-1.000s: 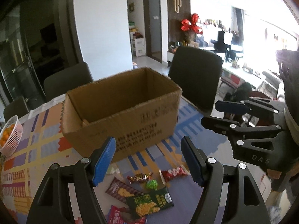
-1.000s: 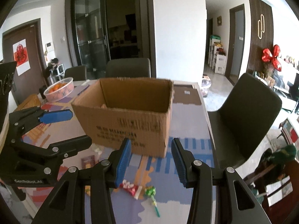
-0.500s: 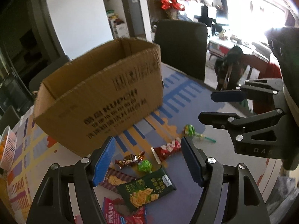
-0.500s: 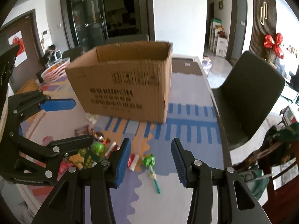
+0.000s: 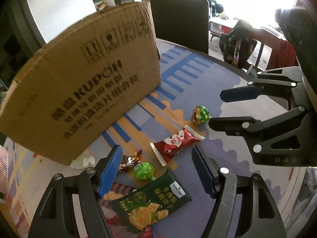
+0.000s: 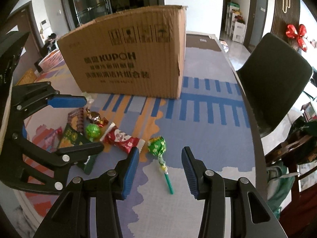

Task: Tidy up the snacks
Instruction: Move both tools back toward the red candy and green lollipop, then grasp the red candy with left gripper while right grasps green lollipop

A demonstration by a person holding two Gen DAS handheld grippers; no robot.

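Snacks lie scattered on the patterned table mat (image 6: 208, 142), in front of the cardboard box (image 6: 126, 55) that stands at the far side of them. The box is the biggest thing here, printed with dark lettering on its near face; behind it to the left sits a pink basket (image 6: 52, 59), and a dark chair (image 6: 277, 75) stands at the right edge of the table.

My left gripper (image 5: 156, 168) hangs over the left part of the pile with its jaws apart and nothing between the pads. My right gripper (image 6: 159, 170) hangs over the right part, jaws also apart though narrower, gripping nothing.

The largest snack is the dark green cracker packet (image 5: 152, 204), nearest me on the left, lying partly over a brown striped packet (image 6: 76, 119). A pink packet (image 6: 49, 138) peeks out further left. The red wrapped snack (image 5: 176, 140) lies in the middle. Right of it is the green lollipop (image 6: 157, 144), its stick pointing toward me between my right fingers. A second green lollipop (image 5: 144, 171) sits just beside the cracker packet, and a small brown foil candy (image 5: 131, 159) lies near the box.
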